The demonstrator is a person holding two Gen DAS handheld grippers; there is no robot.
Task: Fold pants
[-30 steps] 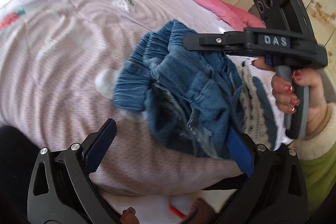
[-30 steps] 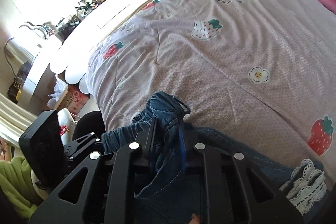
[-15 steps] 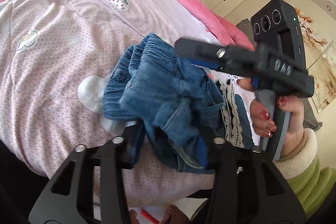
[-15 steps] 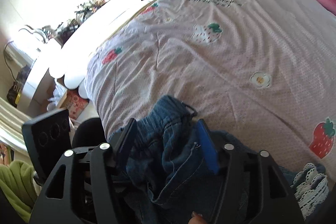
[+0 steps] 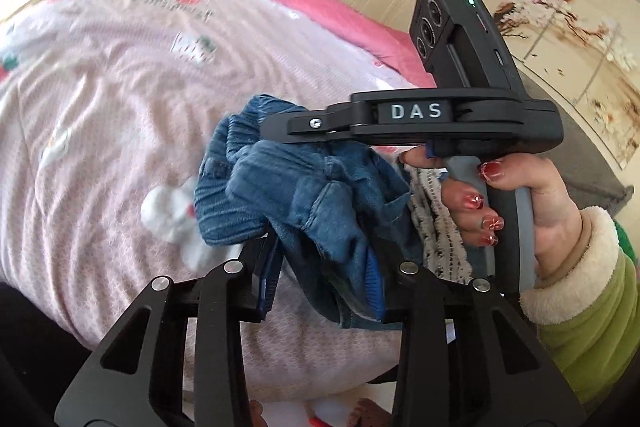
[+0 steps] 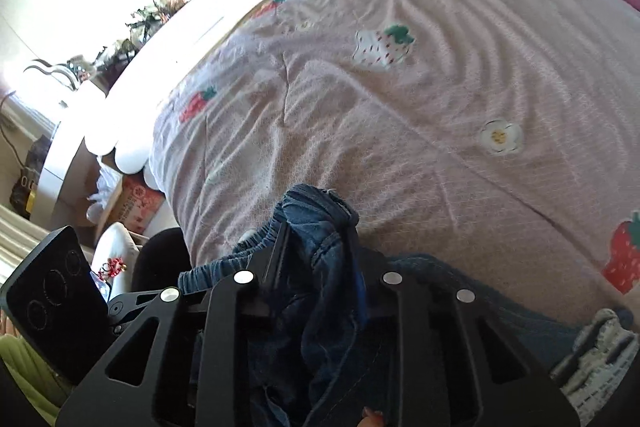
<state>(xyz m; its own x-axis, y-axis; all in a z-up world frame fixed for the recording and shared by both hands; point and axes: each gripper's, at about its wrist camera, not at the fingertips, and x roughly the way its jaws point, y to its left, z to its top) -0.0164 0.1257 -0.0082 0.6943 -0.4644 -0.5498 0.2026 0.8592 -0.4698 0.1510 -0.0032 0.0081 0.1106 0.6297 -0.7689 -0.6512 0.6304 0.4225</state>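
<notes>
**Both tongs clamped on the bunched denim at the bed's edge**

The blue denim pants (image 5: 312, 195) sit crumpled in a heap at the near edge of the bed (image 5: 100, 115), on its pink strawberry-print cover. The left tongs (image 5: 324, 271) have just been closing and now stand narrow, their blue pads pressed on a fold of denim at the near side of the heap. The right tongs (image 6: 320, 259) have also just been closing; they pinch the gathered waistband at the top of the heap, with cloth filling the gap between the fingers. In the left wrist view the right tongs reach in over the pants from the right side, held by a hand (image 5: 516, 199) with red-painted nails and a green, fleece-cuffed sleeve. A white lace-trimmed garment (image 5: 436, 223) lies just beside the pants, on the side toward that hand.
</notes>
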